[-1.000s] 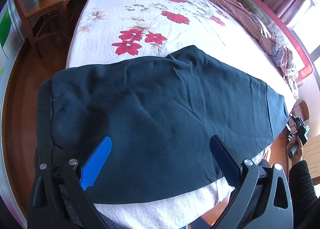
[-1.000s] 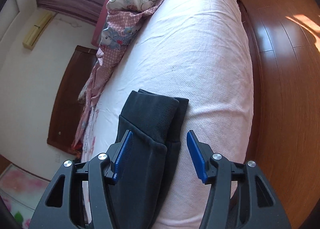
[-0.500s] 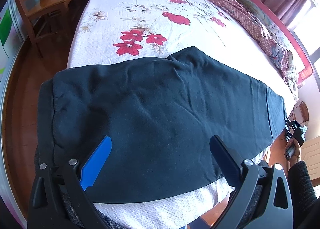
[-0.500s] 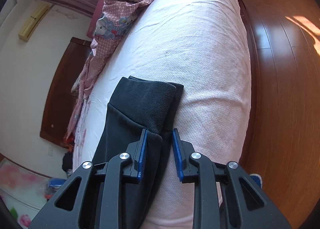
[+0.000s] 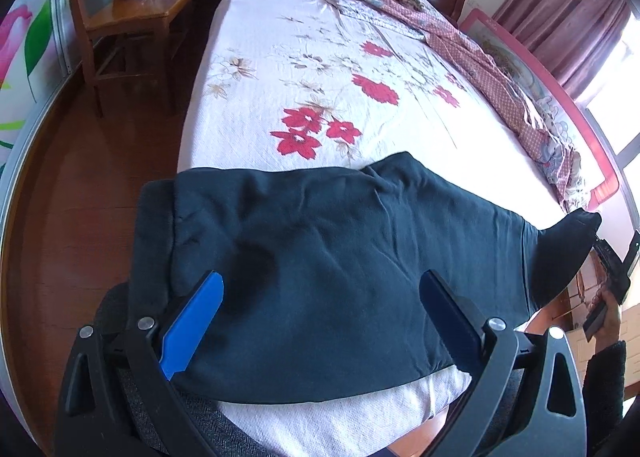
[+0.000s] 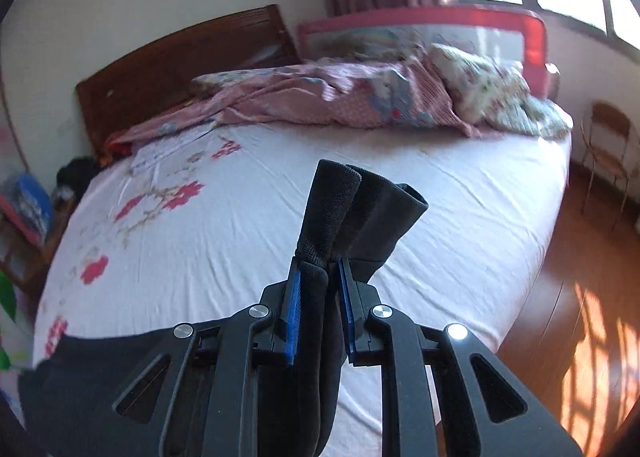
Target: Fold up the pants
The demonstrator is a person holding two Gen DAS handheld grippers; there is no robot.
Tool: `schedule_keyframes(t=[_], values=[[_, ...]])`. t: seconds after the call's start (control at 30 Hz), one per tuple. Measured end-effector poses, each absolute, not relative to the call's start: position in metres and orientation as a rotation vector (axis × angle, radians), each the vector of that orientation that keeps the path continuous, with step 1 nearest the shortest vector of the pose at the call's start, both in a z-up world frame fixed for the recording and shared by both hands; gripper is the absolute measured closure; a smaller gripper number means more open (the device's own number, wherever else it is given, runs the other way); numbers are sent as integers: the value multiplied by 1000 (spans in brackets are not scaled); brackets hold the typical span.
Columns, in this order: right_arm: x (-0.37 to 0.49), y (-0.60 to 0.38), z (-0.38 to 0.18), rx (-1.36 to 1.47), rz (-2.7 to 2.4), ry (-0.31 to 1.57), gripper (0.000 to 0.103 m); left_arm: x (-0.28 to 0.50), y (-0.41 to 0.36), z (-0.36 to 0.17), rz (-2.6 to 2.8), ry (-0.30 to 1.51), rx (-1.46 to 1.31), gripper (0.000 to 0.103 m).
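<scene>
Dark navy pants [image 5: 340, 257] lie folded lengthwise across the near end of a flowered bed, waistband at the left. My left gripper [image 5: 320, 293] is open and hovers over the waist part, touching nothing. My right gripper [image 6: 318, 285] is shut on the pants' leg cuffs [image 6: 340, 209], which stick up past the blue pads, lifted off the sheet. The lifted cuff end also shows in the left wrist view [image 5: 568, 245], with the right gripper's body [image 5: 612, 277] behind it.
The bed sheet [image 5: 320, 69] is white with red flowers. A rumpled pink quilt [image 6: 340, 97] and pillow [image 6: 488, 93] lie along the far side by a red bed rail [image 6: 440, 21]. A wooden chair [image 5: 132, 17] stands at the left. The floor is wood.
My right gripper closed on the leg cuffs, then lifted and turned them up off the bed. My left gripper stayed open over the waist, with its view pulled back slightly.
</scene>
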State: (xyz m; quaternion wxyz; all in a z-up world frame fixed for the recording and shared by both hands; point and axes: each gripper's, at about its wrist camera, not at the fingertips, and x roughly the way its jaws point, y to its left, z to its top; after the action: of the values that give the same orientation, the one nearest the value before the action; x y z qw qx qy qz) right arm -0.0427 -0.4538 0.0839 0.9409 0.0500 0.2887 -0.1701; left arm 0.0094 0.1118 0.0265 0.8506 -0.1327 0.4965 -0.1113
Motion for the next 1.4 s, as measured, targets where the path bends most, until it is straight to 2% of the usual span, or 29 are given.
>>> schedule_keyframes(t=[0.07,0.17,0.3,0.4,0.57,0.67,0.73,0.8,0.87,0.93,1.03,1.1,1.2,1.23,1.27,1.4], values=[[-45,-387,91,-88,-284,594,87,8,122,30,-225,1027,-308,4],[-56,-285,64,-375,-171,624,87,7,135,31,-215,1007,-329,4],[-78,-171,-28,-761,-7,709,87,4,149,24,-204,1011,-361,4],[-91,-141,-83,-972,4,707,87,2,157,16,-196,1023,-381,4],[-102,-138,-30,-955,-47,600,87,-3,164,7,-182,1031,-392,3],[-115,-120,-42,-1045,43,600,84,-1,163,-2,-189,1052,-419,3],[-122,-110,-67,-1069,161,706,57,0,158,-4,-201,1061,-418,3],[-136,-101,-64,-1174,165,646,58,-1,156,-3,-209,1063,-403,3],[-137,-108,-26,-982,263,702,57,-4,158,2,-210,1045,-388,3],[-125,-138,22,-682,269,714,51,-4,162,3,-199,1037,-390,3],[-84,-199,54,-467,-16,720,47,-5,171,1,-181,1034,-416,3],[-69,-216,42,-465,-75,742,47,-5,175,-2,-174,1040,-435,3],[-71,-198,-19,-622,9,866,47,-7,183,-4,-162,1036,-435,3],[-82,-190,-34,-700,-20,800,47,-8,188,-4,-154,1031,-424,3],[-87,-182,-39,-738,-47,740,47,-8,194,-4,-150,1020,-415,3],[-75,-182,-22,-645,-60,819,47,-5,232,-4,-129,980,-379,3]])
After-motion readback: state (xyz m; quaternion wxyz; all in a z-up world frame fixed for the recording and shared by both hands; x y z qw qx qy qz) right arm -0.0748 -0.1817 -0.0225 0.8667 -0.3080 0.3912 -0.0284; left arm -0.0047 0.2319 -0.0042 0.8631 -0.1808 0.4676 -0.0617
